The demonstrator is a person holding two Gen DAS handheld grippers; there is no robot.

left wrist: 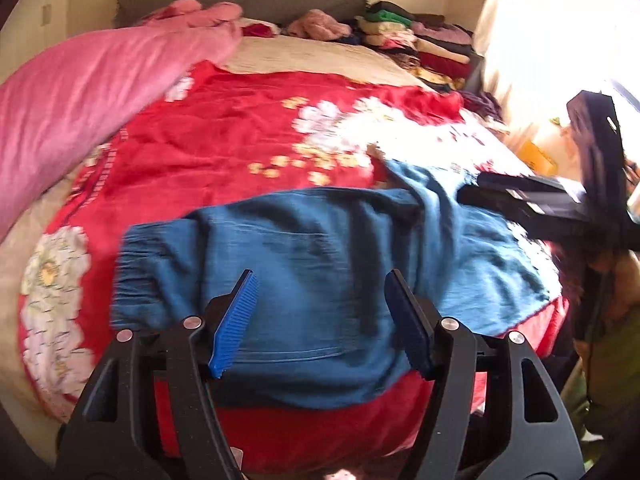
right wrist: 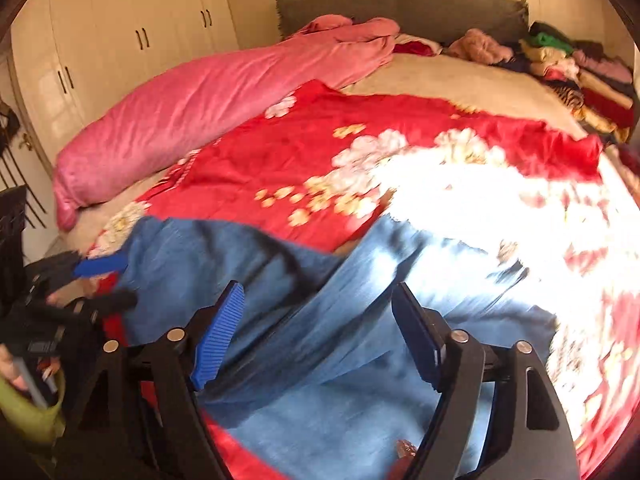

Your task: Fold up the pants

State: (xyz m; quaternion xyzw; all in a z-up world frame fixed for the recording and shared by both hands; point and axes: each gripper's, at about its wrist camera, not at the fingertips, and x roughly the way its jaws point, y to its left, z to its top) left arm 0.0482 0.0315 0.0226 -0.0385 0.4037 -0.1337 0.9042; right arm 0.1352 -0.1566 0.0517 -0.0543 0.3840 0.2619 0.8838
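Blue pants (left wrist: 320, 264) (no legible label)

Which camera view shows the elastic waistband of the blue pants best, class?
The left wrist view: the gathered waistband of the blue pants lies in full sight there. In the right wrist view the pants are blurred and sun-glared, with the waistband barely discernible at the left.

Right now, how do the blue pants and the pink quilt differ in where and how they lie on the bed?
The blue pants lie spread fairly flat on the red floral blanket at the near edge, under both open grippers; the pink quilt is rolled into a thick bundle along the bed's left side, away from the left gripper and right gripper. The pants are thin and creased; the quilt is plush. Neither is gripped.
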